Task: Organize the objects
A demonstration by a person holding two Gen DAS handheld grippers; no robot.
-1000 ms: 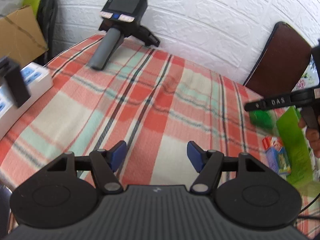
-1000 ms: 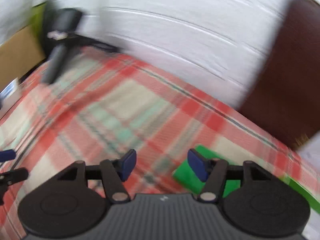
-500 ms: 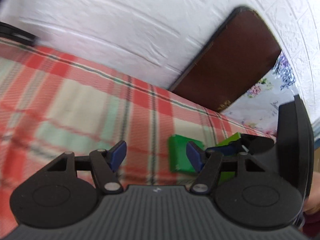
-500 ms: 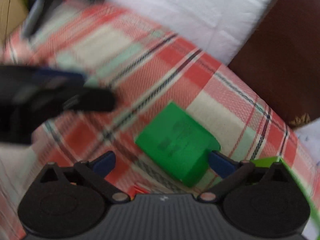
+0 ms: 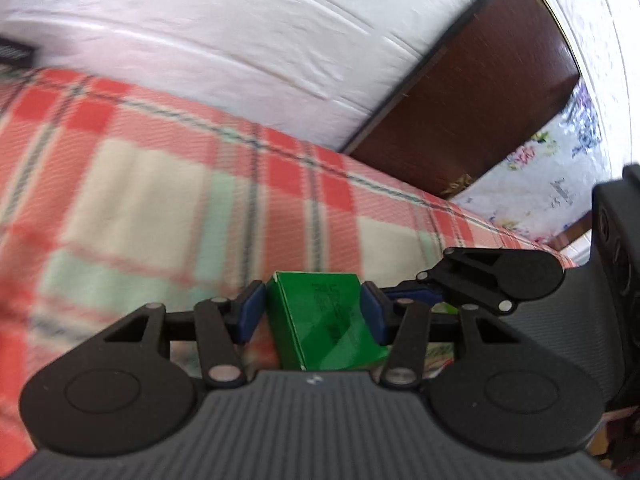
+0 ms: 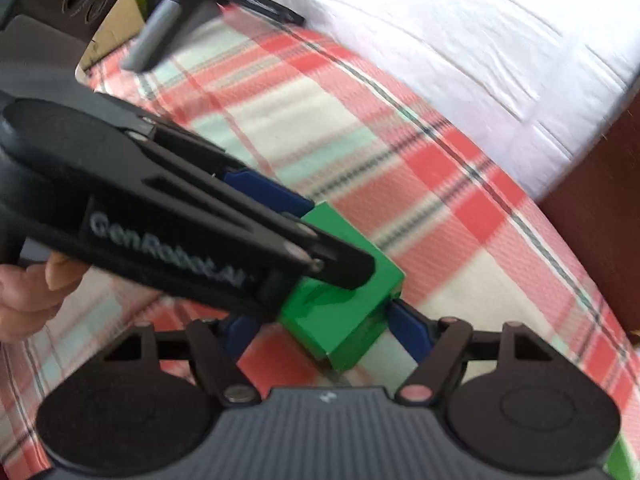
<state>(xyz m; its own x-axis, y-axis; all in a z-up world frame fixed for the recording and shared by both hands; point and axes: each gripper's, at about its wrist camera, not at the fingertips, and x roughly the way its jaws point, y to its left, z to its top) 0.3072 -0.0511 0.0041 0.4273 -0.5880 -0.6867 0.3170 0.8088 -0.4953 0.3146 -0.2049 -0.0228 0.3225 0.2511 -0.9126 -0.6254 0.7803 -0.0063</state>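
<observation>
A small green box [image 5: 320, 320] lies on the plaid cloth [image 5: 140, 200]. In the left wrist view my left gripper [image 5: 312, 312] has the box between its blue pads, which are closing and touch its two narrow sides. The right wrist view shows the same green box [image 6: 340, 320] between the pads of my right gripper [image 6: 324, 330]. These jaws are closing too, wider than the box, with a gap on the left side. My left gripper [image 6: 316, 236] reaches in from the left across the box. The right gripper's fingers [image 5: 500, 276] show beside the box.
A dark brown board [image 5: 480, 100] leans on the white wall at the right, with a floral cloth [image 5: 560, 168] beside it. A handheld device with a grey handle [image 6: 160, 36] and a cardboard box [image 6: 116, 28] sit at the far left. A person's hand [image 6: 24, 300] holds the left gripper.
My left gripper swung right to the green box and narrowed onto it. My right gripper tipped down over the box, opened wide, then narrowed around it.
</observation>
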